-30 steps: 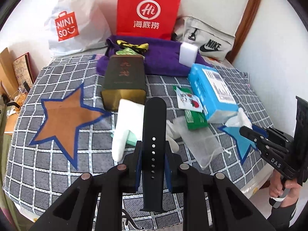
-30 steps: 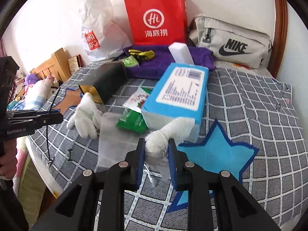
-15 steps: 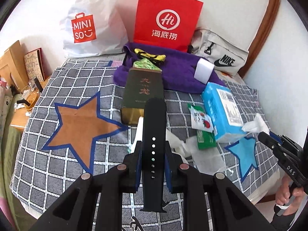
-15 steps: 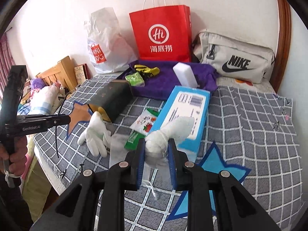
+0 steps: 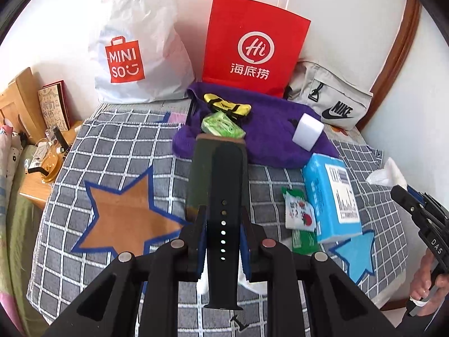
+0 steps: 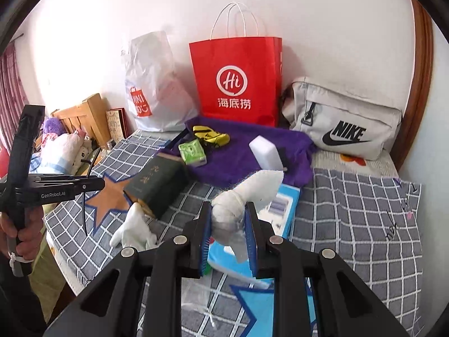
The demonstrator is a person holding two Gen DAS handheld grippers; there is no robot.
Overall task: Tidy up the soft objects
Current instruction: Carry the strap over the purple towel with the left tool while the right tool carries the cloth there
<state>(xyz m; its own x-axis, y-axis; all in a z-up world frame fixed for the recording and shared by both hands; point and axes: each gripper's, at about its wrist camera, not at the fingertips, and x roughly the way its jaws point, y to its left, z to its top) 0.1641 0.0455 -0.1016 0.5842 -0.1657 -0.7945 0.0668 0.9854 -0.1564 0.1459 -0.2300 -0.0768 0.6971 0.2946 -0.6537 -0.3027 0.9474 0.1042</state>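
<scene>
Over the bed (image 5: 118, 151) both grippers are carrying stuff: left gripper (image 5: 223, 234) is clamping a black strap (image 5: 224, 196), rubbery and flat with a row of holes, right gripper (image 6: 228, 234) is squeezing a knotted white cloth (image 6: 247, 193), crinkly and bunched. Looks like early-to-middle progress to me. Sitting on the purple towel (image 6: 238, 163), fluffy, are a sponge (image 6: 266, 153), tissues and yellow socks. A limp white glove (image 6: 133, 229) is lying loose on the bed, waiting with the wrappers
</scene>
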